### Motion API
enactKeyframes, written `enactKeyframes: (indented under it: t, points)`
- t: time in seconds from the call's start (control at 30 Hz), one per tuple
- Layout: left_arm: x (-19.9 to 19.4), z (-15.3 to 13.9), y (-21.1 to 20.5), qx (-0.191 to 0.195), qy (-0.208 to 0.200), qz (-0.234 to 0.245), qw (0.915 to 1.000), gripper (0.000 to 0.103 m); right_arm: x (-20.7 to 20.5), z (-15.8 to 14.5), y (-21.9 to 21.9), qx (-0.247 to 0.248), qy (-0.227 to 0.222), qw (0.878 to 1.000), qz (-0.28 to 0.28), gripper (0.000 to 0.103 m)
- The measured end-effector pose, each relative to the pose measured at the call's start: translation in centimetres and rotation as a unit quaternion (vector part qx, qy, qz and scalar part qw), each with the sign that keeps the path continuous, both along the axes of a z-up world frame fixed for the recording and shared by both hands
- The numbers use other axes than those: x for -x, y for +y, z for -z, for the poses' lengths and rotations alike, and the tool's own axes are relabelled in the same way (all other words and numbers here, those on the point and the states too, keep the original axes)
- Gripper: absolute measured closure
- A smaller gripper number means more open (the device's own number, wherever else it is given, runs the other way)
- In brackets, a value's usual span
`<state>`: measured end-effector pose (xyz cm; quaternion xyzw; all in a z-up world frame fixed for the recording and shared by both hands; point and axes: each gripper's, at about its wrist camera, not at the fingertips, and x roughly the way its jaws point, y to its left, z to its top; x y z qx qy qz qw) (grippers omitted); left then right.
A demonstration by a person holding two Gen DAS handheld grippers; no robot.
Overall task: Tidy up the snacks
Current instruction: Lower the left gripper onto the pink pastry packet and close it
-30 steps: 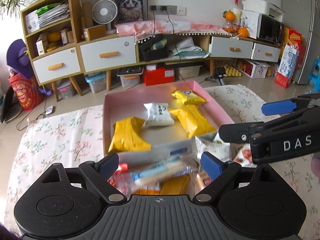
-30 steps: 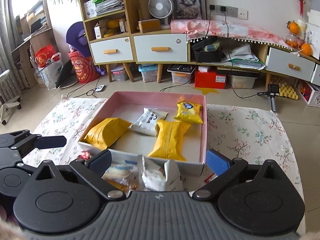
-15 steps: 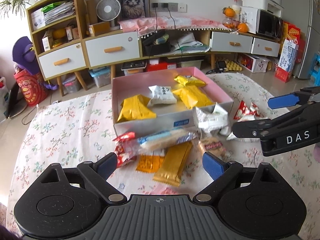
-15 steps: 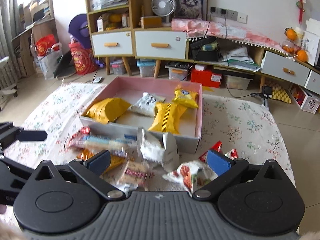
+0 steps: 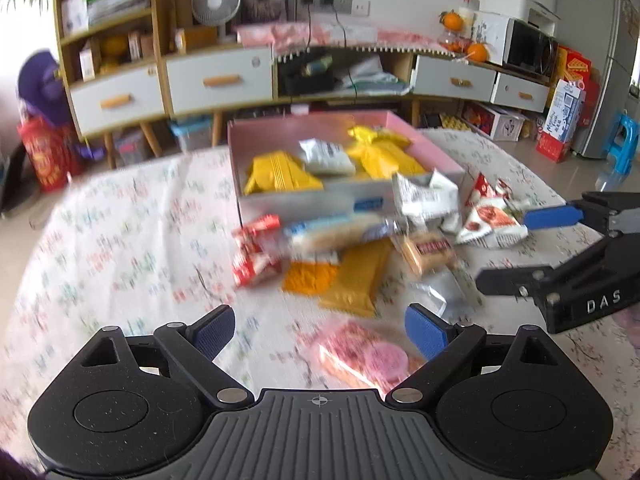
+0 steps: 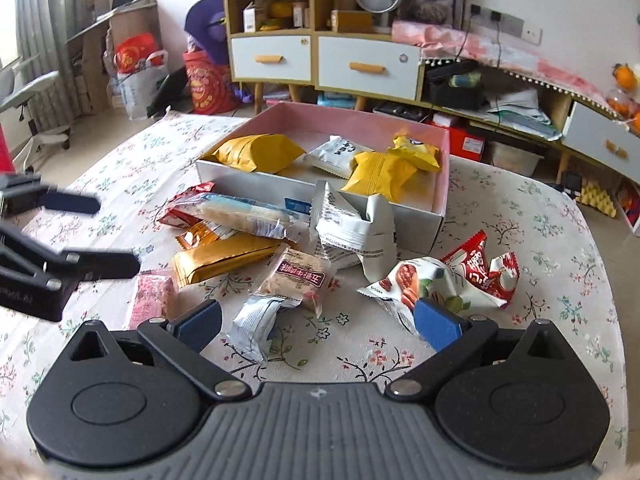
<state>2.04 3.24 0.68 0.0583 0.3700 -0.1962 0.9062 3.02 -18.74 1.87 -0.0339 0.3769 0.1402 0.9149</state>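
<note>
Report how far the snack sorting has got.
Done: four packets already lie in the pink box: two large yellow packs, a white one and a small yellow bag.
In hand: nothing. The left gripper and the right gripper are both open and empty.
Left: the heap on the floral cloth, among them the long biscuit pack and the silver sachet.

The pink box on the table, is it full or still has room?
Partly filled: the pink box holds four snack packs, and bare floor shows between them.
</note>
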Motion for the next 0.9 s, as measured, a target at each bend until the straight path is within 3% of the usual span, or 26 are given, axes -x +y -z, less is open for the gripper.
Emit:
enactKeyframes:
  t: [0.23,0.4,0.57,0.73,0.9]
  points:
    - [0.2,1.4,-0.4,0.014,0.047,-0.020,0.9986,0.011,0.5,-0.4,1.3,-0.004,-0.008,0.999,-0.044,0.007]
    - [0.0,2.3,-1.0,0.014,0.070,-0.026,0.9971,0.012,0.0,-0.2,1.2,-0.028,0.018,0.998,-0.047,0.031]
    - [-0.1,2.6,-1.9,0.024,0.085,-0.021,0.9959,0.015,-0.9,0.8,0.5,-0.051,0.054,0.997,-0.025,0.045]
    - [-0.5,3.2,-3.1,0.016,0.108,-0.025,0.9937,0.033,-1.4,1.4,0.4,-0.064,0.072,0.995,-0.012,0.047]
    - [-0.5,3.4,-3.3,-0.006,0.102,-0.018,0.9946,0.047,-1.5,1.8,1.2,-0.048,0.074,0.996,-0.020,0.050]
